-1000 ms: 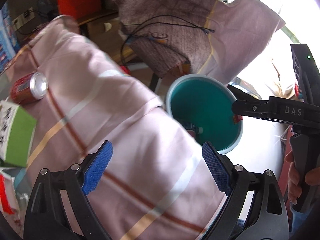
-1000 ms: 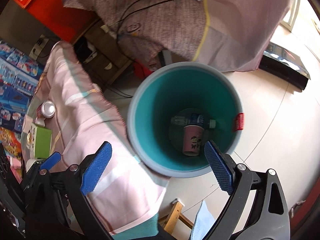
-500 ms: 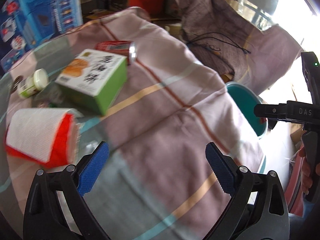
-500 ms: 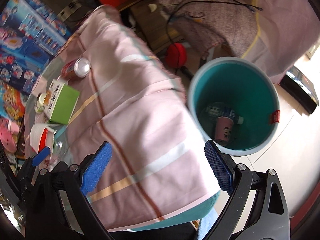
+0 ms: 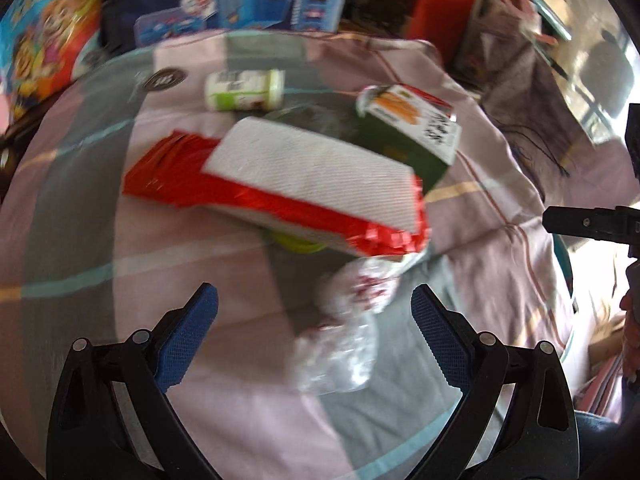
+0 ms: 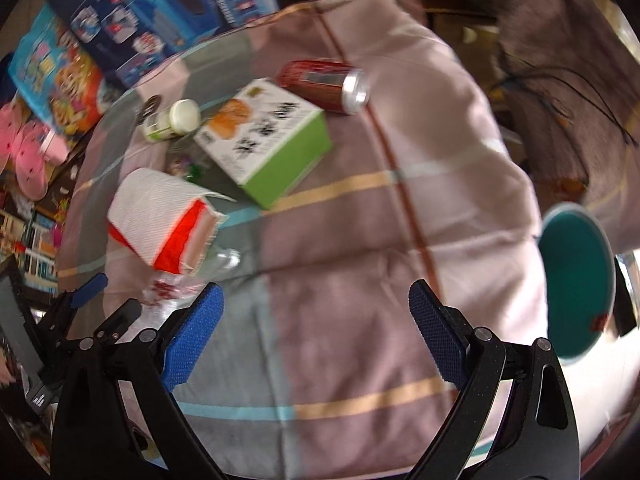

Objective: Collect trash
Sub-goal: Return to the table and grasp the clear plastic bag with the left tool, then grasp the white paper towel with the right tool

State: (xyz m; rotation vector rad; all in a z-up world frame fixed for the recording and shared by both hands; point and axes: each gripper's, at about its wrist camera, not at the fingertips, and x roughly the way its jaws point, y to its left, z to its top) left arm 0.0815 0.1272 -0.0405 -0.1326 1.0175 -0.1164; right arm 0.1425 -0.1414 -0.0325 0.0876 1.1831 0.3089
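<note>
While spread wide with nothing between the blue pads, left gripper (image 5: 314, 334) poised over the glass-topped table (image 5: 72, 240); jaws just been opening; crumpled clear plastic bag (image 5: 344, 340) just ahead between the jaw tips, untouched; red-and-white tissue pack (image 5: 296, 184) beyond it; green box (image 5: 416, 128) and small white bottle (image 5: 244, 90) farther out. Right gripper (image 6: 316, 336) likewise agape and empty over bare cloth; red can (image 6: 324, 86) well ahead; teal bin (image 6: 576, 280) off beyond the right jaw.
</note>
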